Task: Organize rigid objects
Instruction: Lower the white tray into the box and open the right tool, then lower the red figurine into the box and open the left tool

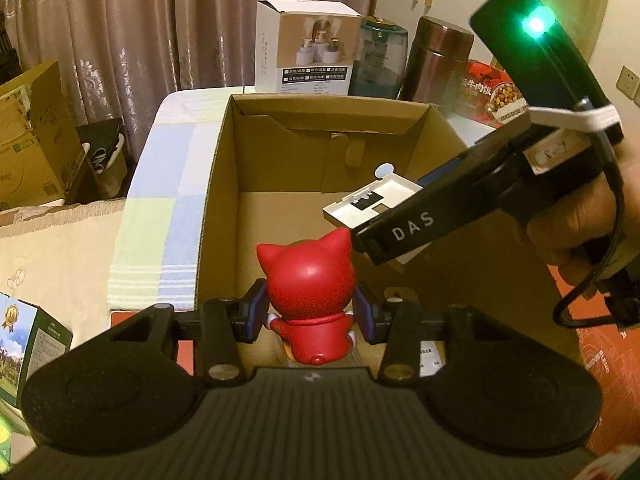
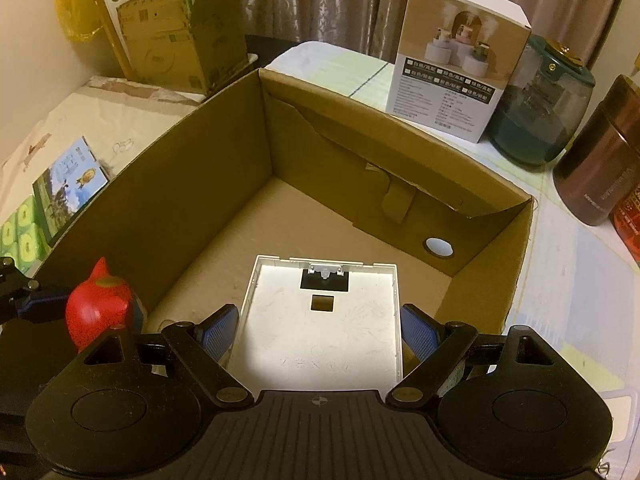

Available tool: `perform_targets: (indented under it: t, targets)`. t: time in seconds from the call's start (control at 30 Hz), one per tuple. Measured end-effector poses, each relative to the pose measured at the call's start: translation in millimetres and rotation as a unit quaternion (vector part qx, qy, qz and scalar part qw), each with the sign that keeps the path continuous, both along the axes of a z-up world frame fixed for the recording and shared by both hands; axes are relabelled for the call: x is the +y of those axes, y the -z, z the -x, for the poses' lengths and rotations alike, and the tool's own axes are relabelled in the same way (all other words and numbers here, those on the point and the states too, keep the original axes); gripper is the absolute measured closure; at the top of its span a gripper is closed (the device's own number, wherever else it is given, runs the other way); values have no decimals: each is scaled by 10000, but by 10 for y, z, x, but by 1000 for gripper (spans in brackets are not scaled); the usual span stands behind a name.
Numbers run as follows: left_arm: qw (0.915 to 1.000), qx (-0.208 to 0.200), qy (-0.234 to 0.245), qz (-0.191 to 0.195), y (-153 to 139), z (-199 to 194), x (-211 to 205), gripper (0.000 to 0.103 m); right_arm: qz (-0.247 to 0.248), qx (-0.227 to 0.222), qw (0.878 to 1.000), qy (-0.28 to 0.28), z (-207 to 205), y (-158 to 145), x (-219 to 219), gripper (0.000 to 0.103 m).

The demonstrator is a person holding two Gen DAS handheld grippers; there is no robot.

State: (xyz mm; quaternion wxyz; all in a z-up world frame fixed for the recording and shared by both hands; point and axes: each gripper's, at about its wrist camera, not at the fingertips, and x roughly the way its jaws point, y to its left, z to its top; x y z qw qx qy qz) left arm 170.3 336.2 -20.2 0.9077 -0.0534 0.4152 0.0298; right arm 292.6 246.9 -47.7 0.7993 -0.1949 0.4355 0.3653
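Red cat-eared figurine (image 1: pixel 310 280): glossy, upright, back to the left wrist camera, clamped between the pads of the left tongs (image 1: pixel 310 316) above the near edge of the cardboard box (image 1: pixel 216 168). White shallow tray (image 2: pixel 324 320): rectangular, 1 square hole, held tilted in the right tongs (image 2: pixel 320 330) over the box floor, at 2 o'clock from the figurine.
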Motion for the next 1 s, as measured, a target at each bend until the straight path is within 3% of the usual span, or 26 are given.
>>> perform_targets:
  t: [0.53,1.0]
  targets:
    - [10000,12,21,-12,11,-60,-38,63,-455,-32,9989,129,-96,-131,-76,15]
    - [10000,7,10,-6,6,-97,-63,63,-556,-113,9980,282,-120,-197,-194,15]
